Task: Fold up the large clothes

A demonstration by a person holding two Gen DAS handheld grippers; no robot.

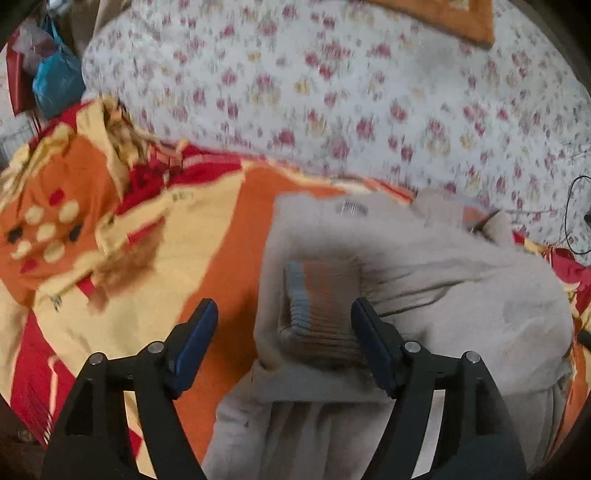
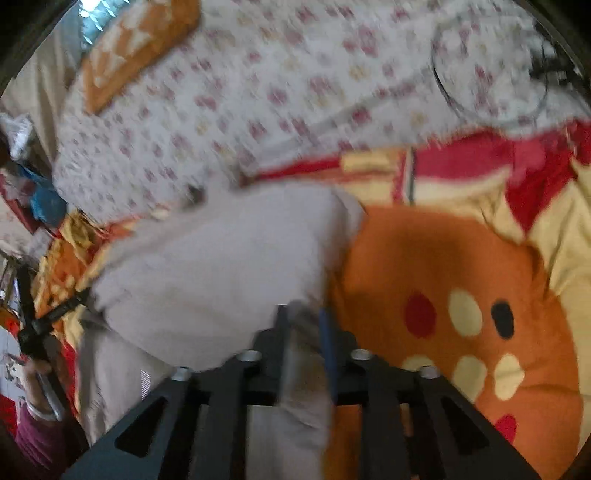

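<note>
A large beige garment (image 1: 424,280) with a striped ribbed cuff (image 1: 321,299) lies partly folded on an orange, red and cream blanket (image 1: 207,236). My left gripper (image 1: 284,314) is open just above the cuff, its blue-padded fingers spread on either side of it. In the right wrist view the same beige garment (image 2: 221,266) lies on the blanket (image 2: 443,258). My right gripper (image 2: 304,321) is shut on a fold of the beige cloth, which bunches between its fingers. The other gripper (image 2: 33,332) shows at the far left, held by a hand.
A white floral bedsheet (image 1: 332,92) covers the bed behind the blanket. An orange patterned cushion (image 1: 450,18) lies at the far end. A blue bag (image 1: 55,81) hangs at the far left. A black cable (image 2: 491,74) loops on the sheet at the right.
</note>
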